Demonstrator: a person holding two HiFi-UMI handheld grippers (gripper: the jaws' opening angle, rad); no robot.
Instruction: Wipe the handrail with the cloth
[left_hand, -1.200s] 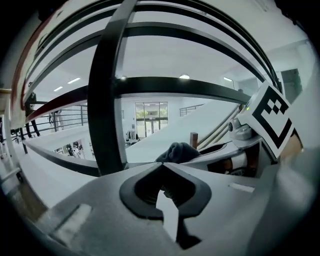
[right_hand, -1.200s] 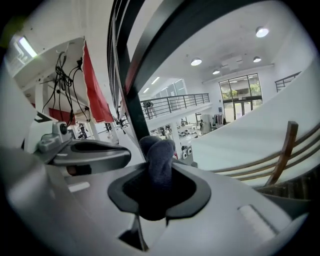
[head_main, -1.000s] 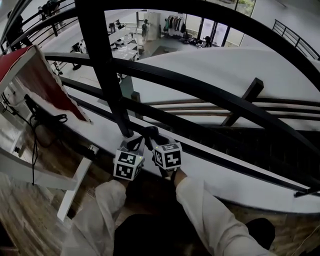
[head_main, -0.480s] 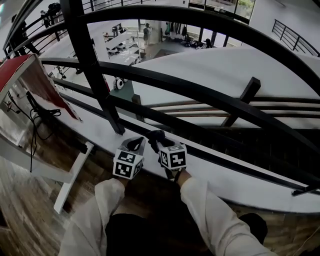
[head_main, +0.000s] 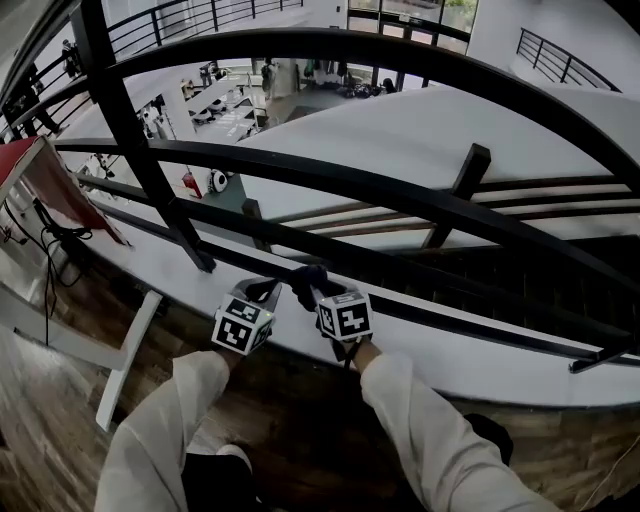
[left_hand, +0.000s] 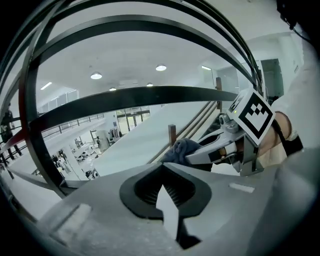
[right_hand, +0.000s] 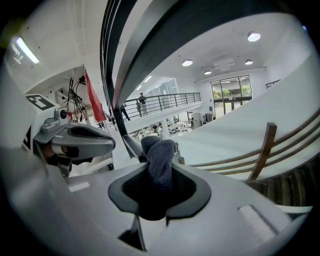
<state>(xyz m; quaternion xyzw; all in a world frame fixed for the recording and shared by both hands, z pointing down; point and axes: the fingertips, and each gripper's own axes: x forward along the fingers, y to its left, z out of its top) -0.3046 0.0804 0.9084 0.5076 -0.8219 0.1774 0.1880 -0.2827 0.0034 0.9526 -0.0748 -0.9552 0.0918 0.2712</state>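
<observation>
The black handrail (head_main: 400, 190) curves across the head view in several bars. My right gripper (head_main: 312, 287) is shut on a dark blue-grey cloth (head_main: 305, 280), which sits at the lowest bar (head_main: 450, 275). In the right gripper view the cloth (right_hand: 160, 157) sticks up out of the right gripper (right_hand: 154, 192). My left gripper (head_main: 268, 291) is just left of it, by the same bar. Its jaws meet in the left gripper view, and the left gripper (left_hand: 165, 189) holds nothing. That view also shows the cloth (left_hand: 181, 149) to the right.
An upright black post (head_main: 135, 150) stands left of the grippers. A white ledge (head_main: 450, 350) runs under the bars. A red and white board (head_main: 50, 185) with cables leans at far left. Beyond the rail lie a stair and a lower floor with desks.
Both grippers have moved right along the lowest bar, away from the upright post, with the cloth still in the right one. The view has shifted with them.
</observation>
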